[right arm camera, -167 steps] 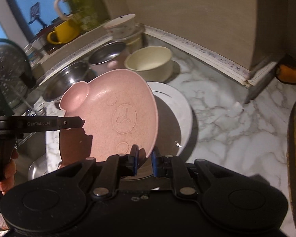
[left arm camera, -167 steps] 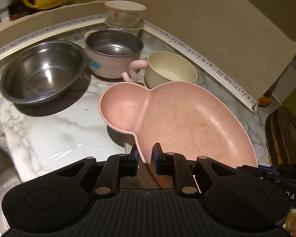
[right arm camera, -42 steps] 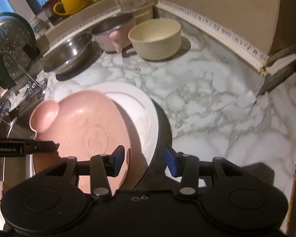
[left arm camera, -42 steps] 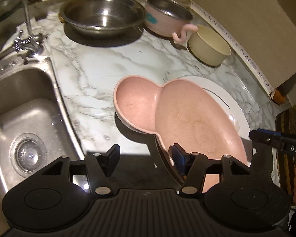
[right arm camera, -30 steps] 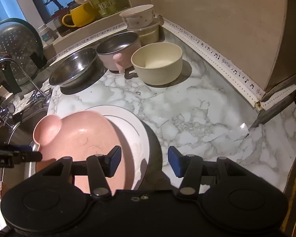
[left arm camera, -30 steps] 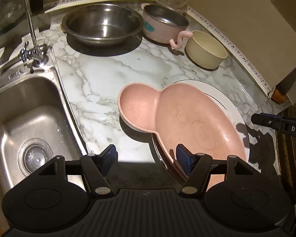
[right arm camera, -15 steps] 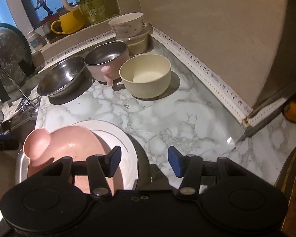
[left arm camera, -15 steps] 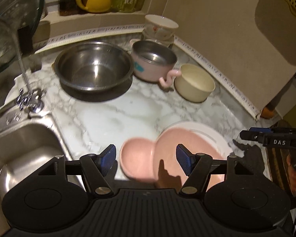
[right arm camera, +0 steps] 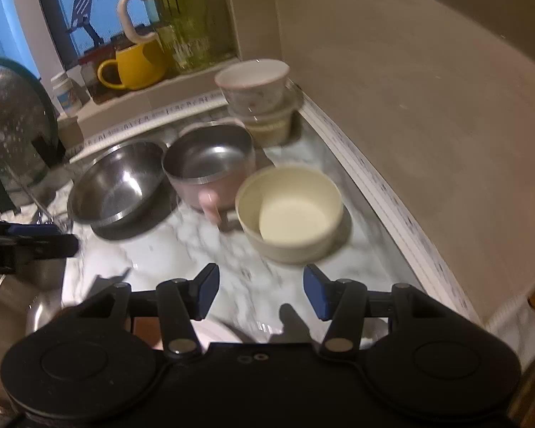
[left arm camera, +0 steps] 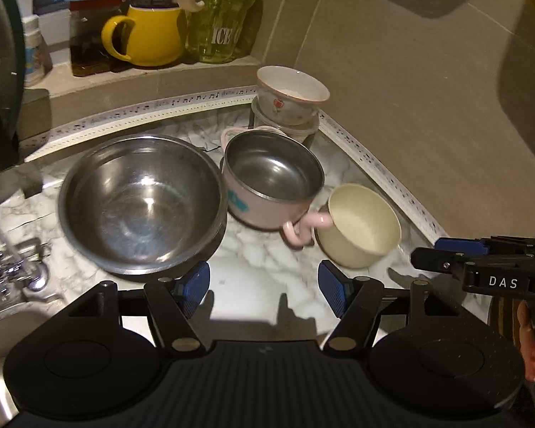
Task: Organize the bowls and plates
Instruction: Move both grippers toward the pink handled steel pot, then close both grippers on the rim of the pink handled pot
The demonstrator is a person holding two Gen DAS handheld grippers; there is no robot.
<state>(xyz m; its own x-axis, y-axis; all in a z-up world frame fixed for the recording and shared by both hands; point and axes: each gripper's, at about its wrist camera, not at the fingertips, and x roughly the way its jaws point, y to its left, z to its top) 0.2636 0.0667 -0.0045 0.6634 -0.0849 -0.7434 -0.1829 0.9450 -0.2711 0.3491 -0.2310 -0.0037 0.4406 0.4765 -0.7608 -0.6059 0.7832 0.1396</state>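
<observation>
With the pink plate now released and dropping out of view below, the left gripper and right gripper, both spread and empty, are swinging toward the worktop's back corner: steel bowl, pink pot, cream bowl.

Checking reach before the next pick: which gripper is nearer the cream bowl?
Right. The right gripper sits open just short of the cream bowl, almost facing it. The left gripper, also open, has the bowl farther off to its right.
</observation>
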